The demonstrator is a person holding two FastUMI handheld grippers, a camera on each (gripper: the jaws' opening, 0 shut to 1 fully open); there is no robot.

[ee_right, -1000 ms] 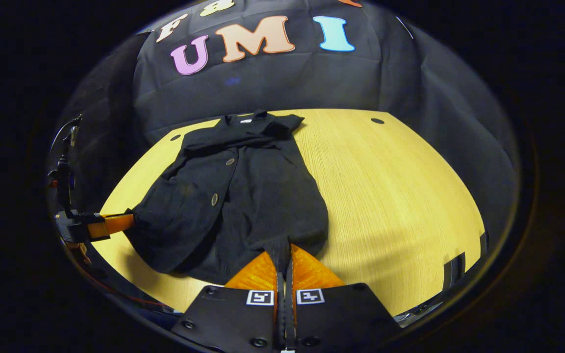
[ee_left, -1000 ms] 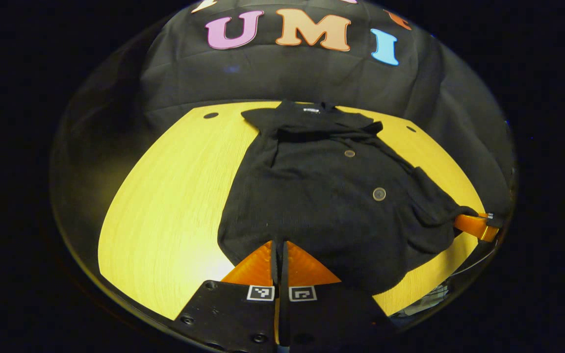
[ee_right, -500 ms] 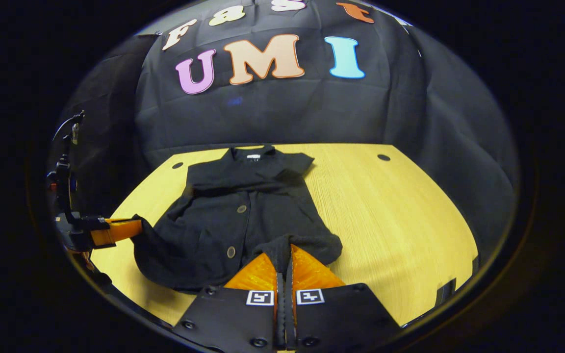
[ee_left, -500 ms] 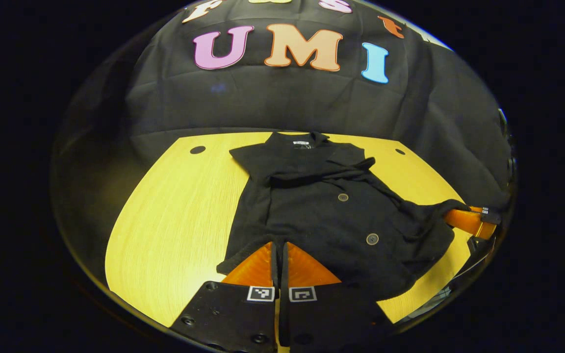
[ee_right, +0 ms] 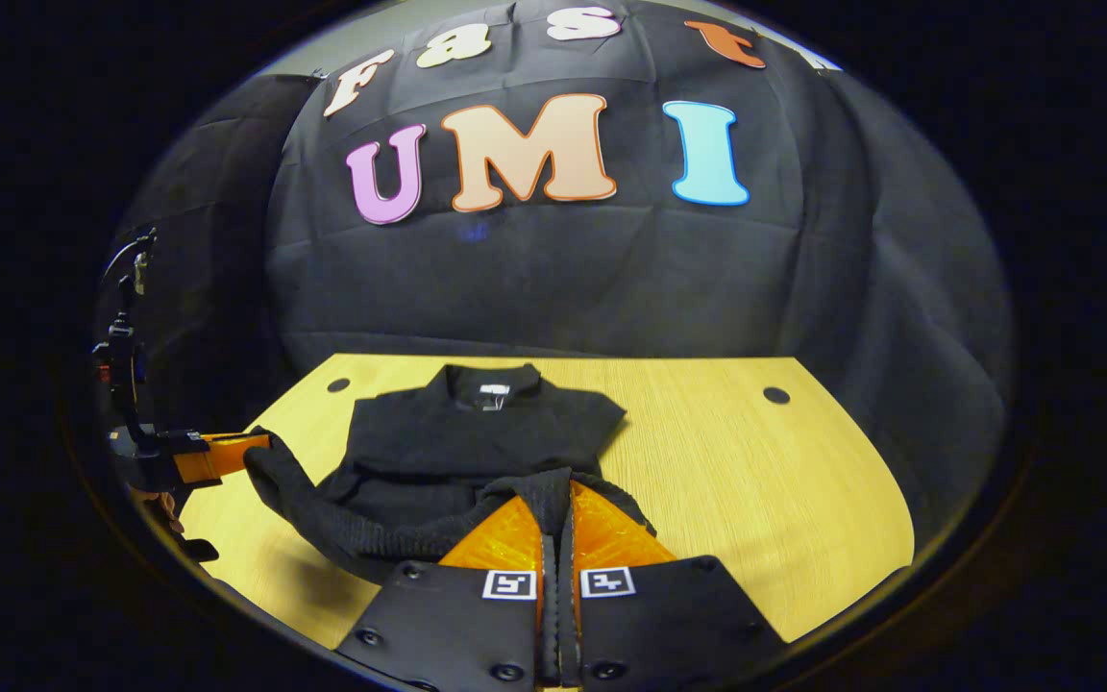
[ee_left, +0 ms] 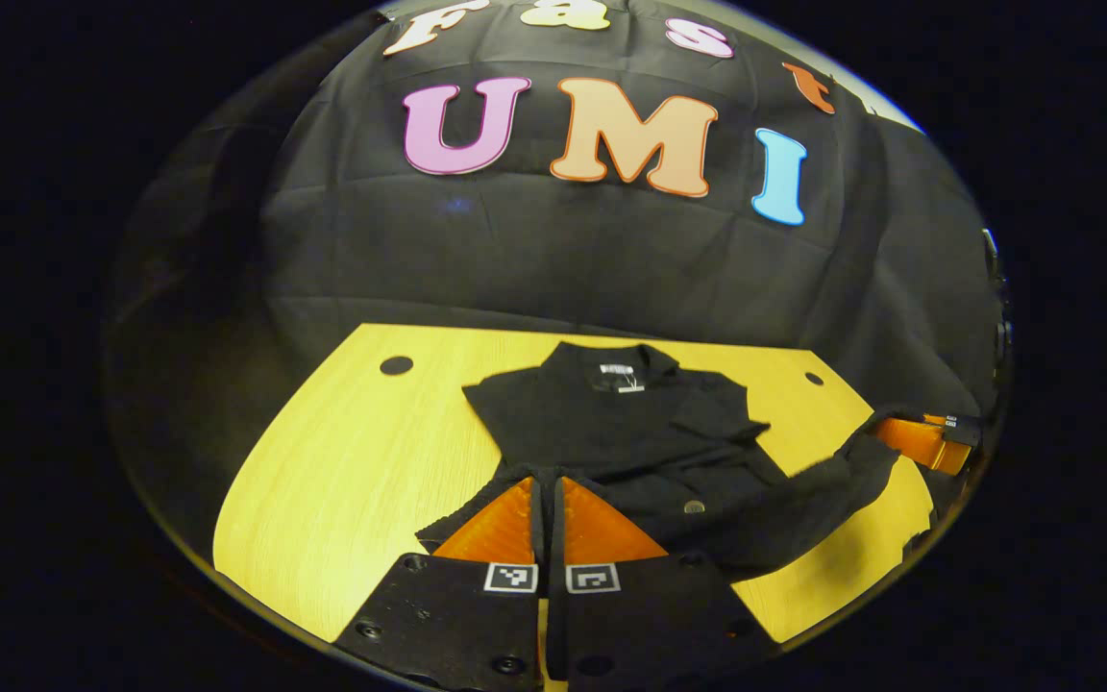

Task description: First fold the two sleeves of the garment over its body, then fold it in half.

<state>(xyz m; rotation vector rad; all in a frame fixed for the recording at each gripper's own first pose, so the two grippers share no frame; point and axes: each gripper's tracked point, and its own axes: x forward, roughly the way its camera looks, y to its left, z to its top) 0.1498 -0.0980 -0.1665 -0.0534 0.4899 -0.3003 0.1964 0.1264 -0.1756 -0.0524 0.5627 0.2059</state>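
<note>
A black buttoned garment (ee_left: 611,423) lies on the yellow wooden table (ee_left: 342,481), collar with a white label at the far end. Its near hem is raised off the table and hangs between both grippers. My left gripper (ee_left: 548,481) is shut on one hem corner. My right gripper (ee_right: 559,488) is shut on the other corner. The right gripper (ee_left: 914,437) appears at the right of the left gripper view, cloth in its orange fingers. The left gripper (ee_right: 222,454) appears at the left of the right gripper view. The garment (ee_right: 462,452) looks short, its lower part doubled upward.
The table (ee_right: 765,481) has bare wood to the right of the garment in the right gripper view. Small dark holes (ee_left: 396,365) (ee_right: 775,395) sit near its far corners. A black cloth wall rises just behind the table's far edge.
Both grippers have lifted the hem and carried it forward toward the collar. The flat lower body and its buttons are now mostly covered by the raised fold.
</note>
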